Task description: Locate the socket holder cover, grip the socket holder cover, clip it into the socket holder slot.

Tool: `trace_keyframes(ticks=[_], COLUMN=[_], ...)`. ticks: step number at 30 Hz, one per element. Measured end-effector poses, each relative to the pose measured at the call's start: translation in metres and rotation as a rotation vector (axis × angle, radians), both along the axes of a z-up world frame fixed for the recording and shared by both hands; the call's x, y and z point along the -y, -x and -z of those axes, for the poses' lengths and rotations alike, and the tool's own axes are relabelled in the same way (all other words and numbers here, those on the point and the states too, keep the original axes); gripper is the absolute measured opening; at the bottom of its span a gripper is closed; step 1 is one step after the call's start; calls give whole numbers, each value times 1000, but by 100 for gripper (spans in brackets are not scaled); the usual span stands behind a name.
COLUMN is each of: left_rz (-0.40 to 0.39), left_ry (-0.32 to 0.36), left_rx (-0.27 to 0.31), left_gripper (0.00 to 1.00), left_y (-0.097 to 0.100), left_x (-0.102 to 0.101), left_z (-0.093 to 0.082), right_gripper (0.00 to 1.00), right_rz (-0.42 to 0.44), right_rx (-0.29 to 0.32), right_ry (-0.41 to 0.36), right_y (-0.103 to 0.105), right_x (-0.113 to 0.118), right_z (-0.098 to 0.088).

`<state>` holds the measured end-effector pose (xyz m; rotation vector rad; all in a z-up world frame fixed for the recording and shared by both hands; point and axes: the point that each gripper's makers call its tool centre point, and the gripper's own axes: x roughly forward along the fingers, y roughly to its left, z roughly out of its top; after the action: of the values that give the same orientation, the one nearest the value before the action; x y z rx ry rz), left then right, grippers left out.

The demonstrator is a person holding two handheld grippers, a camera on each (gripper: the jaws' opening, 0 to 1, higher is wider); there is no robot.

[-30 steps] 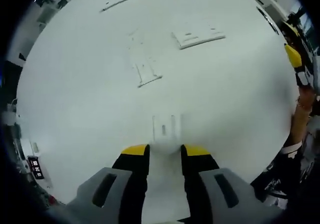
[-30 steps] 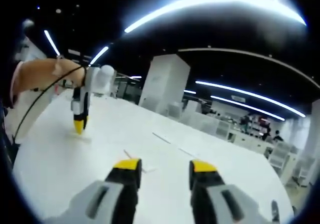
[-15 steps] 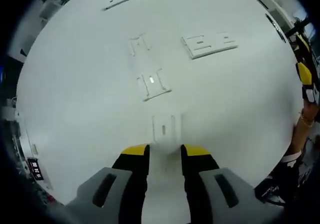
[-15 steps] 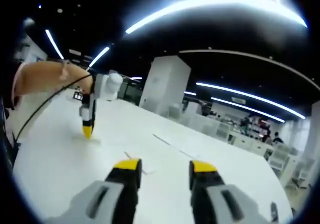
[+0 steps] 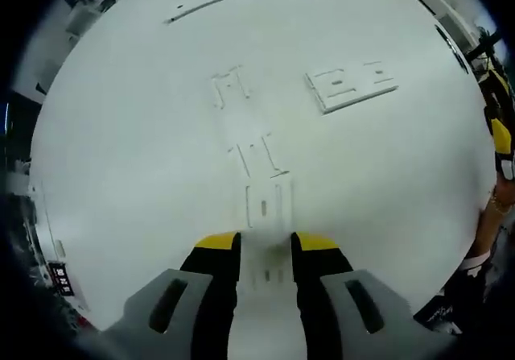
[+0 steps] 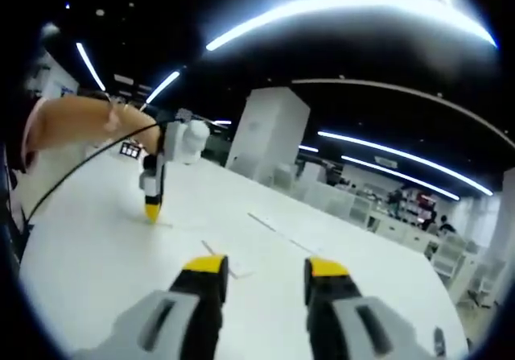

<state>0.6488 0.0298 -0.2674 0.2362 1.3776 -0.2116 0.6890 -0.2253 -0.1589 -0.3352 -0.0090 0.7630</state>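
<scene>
Now the left gripper (image 5: 265,243) is closing in on a small white socket holder cover (image 5: 264,204).

Lying flat on the white table (image 5: 121,175), the cover sits just beyond the yellow jaw tips, in line with the gap between them and apart from both. Two similar small white pieces (image 5: 257,155) (image 5: 227,86) lie farther out in a rough row, and a larger slotted socket holder (image 5: 352,85) rests to their right. By my judgement this is the approach before the grip: next the jaws need to straddle the cover and shut on it. The left gripper's jaws stand parted, holding nothing. The right gripper (image 6: 264,269) is likewise spread and empty, raised above the table, well apart from the work.
</scene>
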Motion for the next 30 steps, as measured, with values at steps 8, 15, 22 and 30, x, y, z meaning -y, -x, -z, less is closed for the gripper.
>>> trace_keyframes(ticks=[8,15,22,30], left_rz=[-11,-14,-8,-2], left_ry=[-6,-13,19,37], left_rx=[7,27,74,119], left_gripper=[26,27,27,27], left_y=[-4,-9,-20,-30], left_x=[-2,-3,0,4], left_z=[0,0,0,0], right_gripper=[40,40,40,40], right_rz=[-3,-4,-5,-3], right_rx=[1,-1,-3,-6], right_ry=[1,2,6,7], right_y=[1,2,0,-1], right_x=[-1,-1,0,1], right_z=[0,1,2,4])
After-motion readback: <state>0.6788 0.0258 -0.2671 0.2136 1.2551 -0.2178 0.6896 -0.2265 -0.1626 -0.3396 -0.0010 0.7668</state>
